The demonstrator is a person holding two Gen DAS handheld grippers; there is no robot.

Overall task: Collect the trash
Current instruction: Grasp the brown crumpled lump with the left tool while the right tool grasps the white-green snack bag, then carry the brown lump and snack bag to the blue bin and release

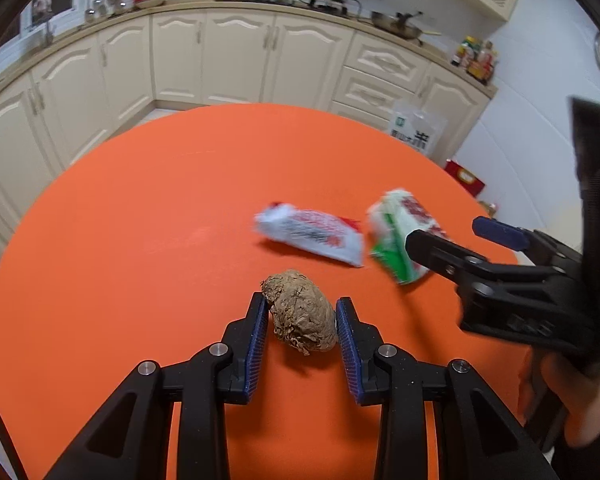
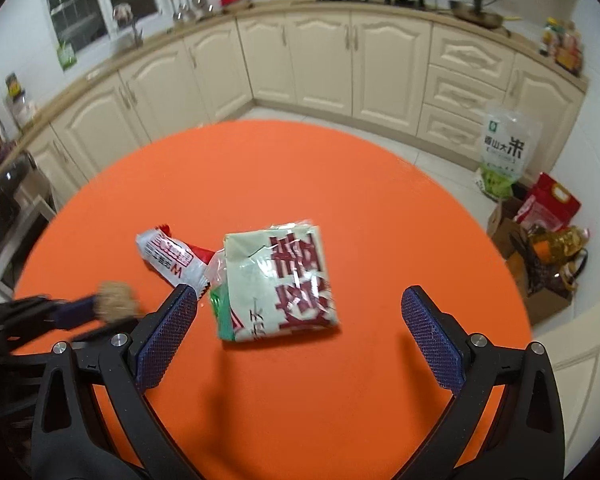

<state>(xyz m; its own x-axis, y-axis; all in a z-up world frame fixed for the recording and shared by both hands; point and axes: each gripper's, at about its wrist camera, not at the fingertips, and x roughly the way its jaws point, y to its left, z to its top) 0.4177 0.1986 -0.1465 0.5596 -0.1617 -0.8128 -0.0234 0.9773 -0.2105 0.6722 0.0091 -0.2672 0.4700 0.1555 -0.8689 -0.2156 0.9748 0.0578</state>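
A crumpled brown paper ball [image 1: 302, 312] sits between the blue pads of my left gripper [image 1: 302, 312], which is shut on it just above the round orange table [image 1: 140, 220]. It shows blurred in the right wrist view [image 2: 116, 300]. A white and red wrapper [image 1: 312, 234] [image 2: 172, 258] lies on the table. A green and white packet [image 1: 400, 236] [image 2: 278, 282] lies to its right. My right gripper [image 2: 300, 304] is open wide and empty, its fingers either side of the packet; it shows in the left wrist view [image 1: 448, 236].
Cream kitchen cabinets [image 2: 320, 60] run behind the table. A rice bag [image 2: 504, 152], a red box [image 2: 548, 204] and a cardboard box with an oil bottle [image 2: 548, 256] stand on the floor at right.
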